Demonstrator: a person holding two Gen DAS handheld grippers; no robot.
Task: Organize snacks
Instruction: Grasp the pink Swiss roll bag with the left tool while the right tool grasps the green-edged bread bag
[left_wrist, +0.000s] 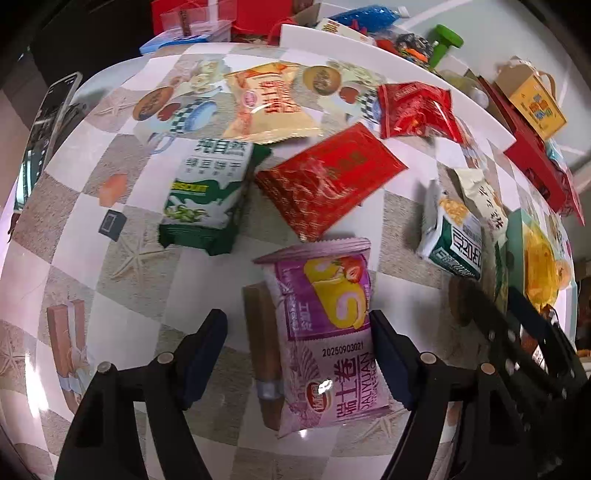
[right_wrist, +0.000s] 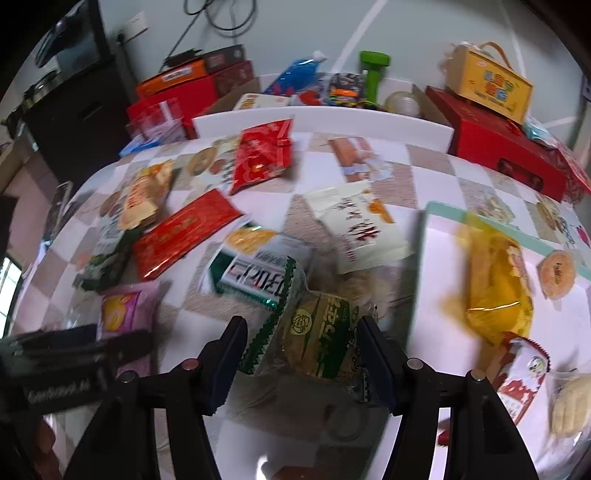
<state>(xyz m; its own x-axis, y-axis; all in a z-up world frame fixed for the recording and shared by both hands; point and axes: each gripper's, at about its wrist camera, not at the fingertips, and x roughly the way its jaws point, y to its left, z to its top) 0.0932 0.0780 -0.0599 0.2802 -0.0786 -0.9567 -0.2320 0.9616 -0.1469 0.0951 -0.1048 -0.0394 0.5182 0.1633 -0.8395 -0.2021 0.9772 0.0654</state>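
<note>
Left gripper (left_wrist: 299, 354), fingers wide, straddles the purple snack pack (left_wrist: 325, 332), its long axis running along the fingers. Right gripper (right_wrist: 301, 354) fingers flank a green-edged packet (right_wrist: 314, 339); grip uncertain.

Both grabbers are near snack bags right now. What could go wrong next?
1. The left gripper is open, with the purple roll-cake packet off-centre against one finger, so closing may push it aside.
2. The right gripper straddles a clear green packet that overlaps the green-and-white packet; lifting may drag both.
3. Squeezing hard may crush the snacks.
</note>
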